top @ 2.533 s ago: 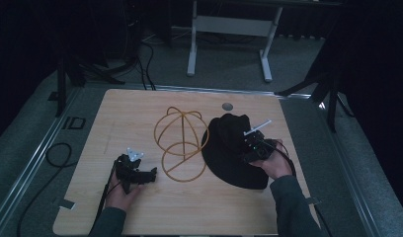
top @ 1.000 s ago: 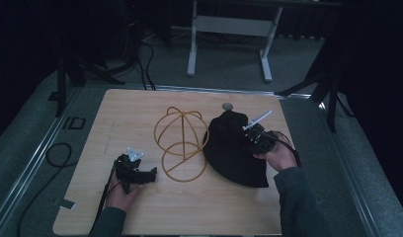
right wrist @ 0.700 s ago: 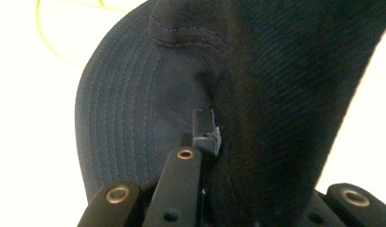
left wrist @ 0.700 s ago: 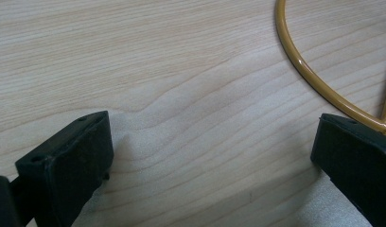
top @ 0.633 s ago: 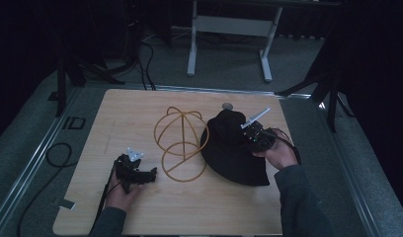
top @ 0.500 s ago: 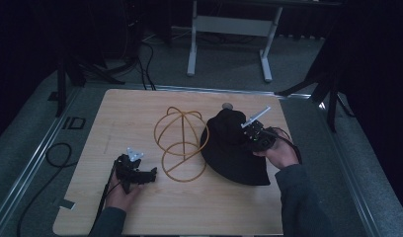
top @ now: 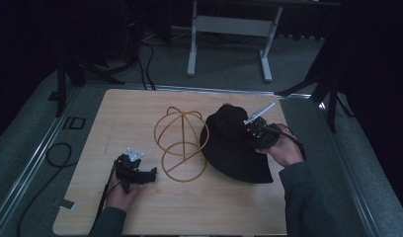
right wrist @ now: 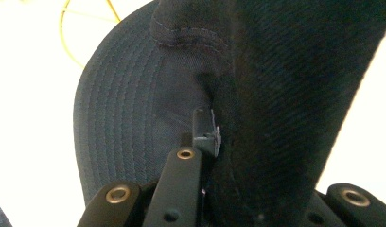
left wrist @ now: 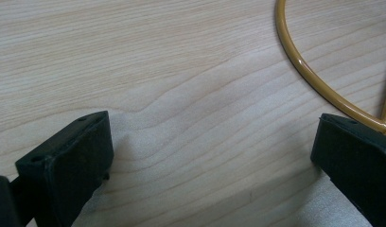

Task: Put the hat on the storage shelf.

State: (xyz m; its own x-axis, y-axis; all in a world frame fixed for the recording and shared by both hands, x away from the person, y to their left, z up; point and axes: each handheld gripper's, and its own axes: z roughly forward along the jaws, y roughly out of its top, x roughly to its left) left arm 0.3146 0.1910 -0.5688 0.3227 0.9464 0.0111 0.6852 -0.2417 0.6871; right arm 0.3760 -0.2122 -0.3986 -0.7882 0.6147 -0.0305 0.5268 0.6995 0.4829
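A black brimmed hat point(top: 229, 148) is on the right half of the wooden table point(top: 140, 108), its crown pulled upward and its brim hanging to the tabletop. My right gripper point(top: 249, 132) is shut on the crown's fabric. The right gripper view shows the hat point(right wrist: 285, 71) pinched between the jaws of the right gripper point(right wrist: 214, 142), with the stitched brim at left. A yellow wire hat stand point(top: 180, 143) stands at mid-table, just left of the hat. My left gripper point(top: 151, 174) rests open on the wood by the stand's base ring point(left wrist: 304, 71), nothing between the jaws of the left gripper point(left wrist: 212, 161).
Beyond the table's far edge stands a white-legged frame point(top: 229, 24). Black tripod legs point(top: 333, 98) rise at the right, and a cable point(top: 56, 153) loops on the floor at the left. A small tape tab point(top: 66, 203) lies at the front left corner.
My right hand has risen a little with the hat's crown, drawing the fabric up and away from me. The left hand and the wire stand have stayed put.
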